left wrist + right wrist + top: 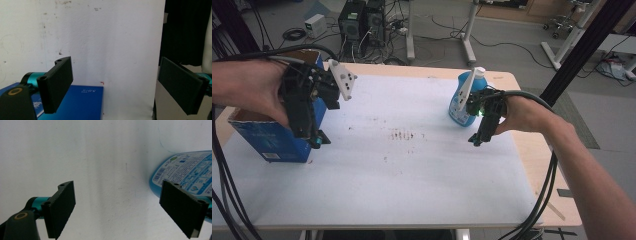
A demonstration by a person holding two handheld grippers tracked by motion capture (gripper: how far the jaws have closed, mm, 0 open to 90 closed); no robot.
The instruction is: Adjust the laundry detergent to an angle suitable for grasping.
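Nearest me: bare white table cover (412, 185), faint brown stains (402, 135) mid-table. My left gripper (314, 140) hangs jaws spread, nothing between, over the blue box (272, 145) at the table's left edge. Right gripper (477, 139) jaws also spread wide, empty, w/ the blue spray bottle (462, 112) standing just beside it, farther back. Risk imo: bottle's tall, a far jaw brushing it on approach could tip it over. Left could nudge the box off the edge if I drop too low.
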